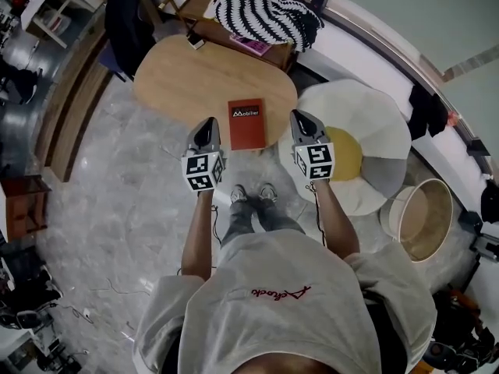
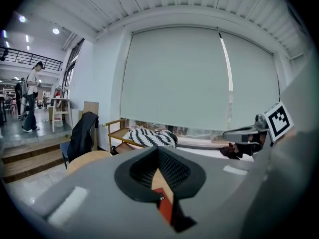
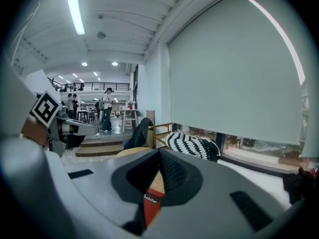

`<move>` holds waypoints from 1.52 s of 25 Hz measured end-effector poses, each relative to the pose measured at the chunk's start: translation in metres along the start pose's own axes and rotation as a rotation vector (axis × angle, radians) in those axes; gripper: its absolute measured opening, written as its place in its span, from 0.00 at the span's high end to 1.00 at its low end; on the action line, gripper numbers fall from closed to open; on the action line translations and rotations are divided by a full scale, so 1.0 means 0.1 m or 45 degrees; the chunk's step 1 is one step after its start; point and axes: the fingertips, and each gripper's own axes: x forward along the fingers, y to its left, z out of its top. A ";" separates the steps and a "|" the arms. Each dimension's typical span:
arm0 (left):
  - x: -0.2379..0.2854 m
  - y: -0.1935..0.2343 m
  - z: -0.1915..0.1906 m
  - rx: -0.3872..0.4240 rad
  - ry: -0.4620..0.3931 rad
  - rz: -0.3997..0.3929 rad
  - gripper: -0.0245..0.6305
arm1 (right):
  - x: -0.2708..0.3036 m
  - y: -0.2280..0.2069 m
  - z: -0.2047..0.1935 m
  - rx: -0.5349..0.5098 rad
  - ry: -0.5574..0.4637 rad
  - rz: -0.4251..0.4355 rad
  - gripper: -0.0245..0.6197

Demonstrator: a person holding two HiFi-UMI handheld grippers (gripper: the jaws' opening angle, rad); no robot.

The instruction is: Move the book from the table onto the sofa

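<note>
A red book (image 1: 246, 123) lies flat near the front edge of the oval wooden table (image 1: 195, 76). My left gripper (image 1: 207, 123) hangs just left of the book and my right gripper (image 1: 299, 117) just right of it, both shut and holding nothing. In the left gripper view, the left gripper (image 2: 158, 168) shows a sliver of the book (image 2: 166, 208) below its closed jaws. The right gripper (image 3: 158, 171) shows the book (image 3: 151, 205) the same way. Beyond the table stands the wooden-framed sofa (image 1: 204, 6) with a black-and-white striped throw (image 1: 265, 14).
A white and yellow egg-shaped cushion (image 1: 366, 142) lies on the floor right of the table, with a round basket (image 1: 421, 220) beyond it. A dark jacket hangs over a chair (image 1: 129, 18) at the table's far left. A phone (image 1: 196, 43) lies on the table's far edge.
</note>
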 end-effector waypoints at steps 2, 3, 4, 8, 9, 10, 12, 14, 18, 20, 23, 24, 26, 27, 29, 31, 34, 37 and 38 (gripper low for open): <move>0.04 0.09 -0.08 -0.005 0.016 -0.006 0.95 | 0.08 0.06 -0.04 0.005 0.012 -0.006 0.95; 0.05 0.13 -0.12 -0.007 0.025 -0.010 0.95 | 0.12 0.08 -0.06 0.008 0.016 -0.009 0.95; 0.06 0.16 -0.17 -0.009 0.035 -0.014 0.95 | 0.15 0.10 -0.09 0.013 0.020 -0.014 0.95; 0.10 0.25 -0.37 -0.019 0.080 -0.036 0.95 | 0.23 0.17 -0.24 0.027 0.059 -0.028 0.95; 0.12 0.28 -0.42 -0.022 0.089 -0.042 0.95 | 0.26 0.19 -0.28 0.030 0.068 -0.030 0.95; 0.13 0.30 -0.46 -0.024 0.097 -0.047 0.95 | 0.29 0.21 -0.32 0.032 0.076 -0.032 0.95; 0.14 0.35 -0.57 -0.030 0.116 -0.057 0.95 | 0.33 0.25 -0.41 0.035 0.096 -0.035 0.95; 0.14 0.38 -0.70 -0.039 0.136 -0.065 0.95 | 0.36 0.31 -0.53 0.043 0.122 -0.037 0.95; 0.16 0.44 -0.91 -0.050 0.167 -0.076 0.95 | 0.42 0.39 -0.74 0.059 0.159 -0.037 0.95; 0.17 0.46 -1.01 -0.053 0.181 -0.078 0.95 | 0.45 0.41 -0.83 0.065 0.172 -0.035 0.95; 0.18 0.48 -1.16 -0.057 0.208 -0.080 0.95 | 0.48 0.46 -0.97 0.075 0.193 -0.029 0.95; 0.17 0.49 -1.21 -0.060 0.217 -0.079 0.95 | 0.48 0.47 -1.02 0.080 0.200 -0.028 0.95; 0.16 0.50 -1.31 -0.067 0.235 -0.078 0.95 | 0.48 0.49 -1.13 0.091 0.217 -0.028 0.95; 0.16 0.50 -1.37 -0.069 0.243 -0.079 0.95 | 0.49 0.50 -1.19 0.097 0.224 -0.028 0.95; 0.17 0.50 -1.48 -0.074 0.257 -0.079 0.95 | 0.50 0.51 -1.31 0.108 0.241 -0.029 0.95; 0.18 0.50 -1.59 -0.082 0.273 -0.078 0.95 | 0.50 0.52 -1.43 0.118 0.260 -0.027 0.95; 0.20 0.50 -1.76 -0.092 0.298 -0.076 0.95 | 0.49 0.55 -1.60 0.140 0.285 -0.028 0.95; 0.20 0.46 -1.95 -0.108 0.329 -0.078 0.95 | 0.45 0.60 -1.81 0.167 0.320 -0.027 0.95; 0.21 0.45 -2.01 -0.113 0.337 -0.079 0.95 | 0.43 0.61 -1.89 0.174 0.333 -0.026 0.95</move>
